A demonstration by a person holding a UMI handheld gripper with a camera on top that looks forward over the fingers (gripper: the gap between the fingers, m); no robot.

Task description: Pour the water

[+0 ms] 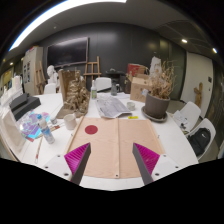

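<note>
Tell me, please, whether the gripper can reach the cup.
Probably yes: the gripper has open, empty jaws, and the mat between it and the cup looks bare; a bottle lies close beside the cup.

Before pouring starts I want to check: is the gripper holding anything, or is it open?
Open and empty: the gripper has its pink-padded fingers spread wide apart, with only the tan mat between them.

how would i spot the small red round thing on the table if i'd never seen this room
Start at the white table and find the tan rectangular mat lying just ahead of the open gripper. The small dark red round disc sits at that mat's far left corner. It is the only flat red circle there.
</note>
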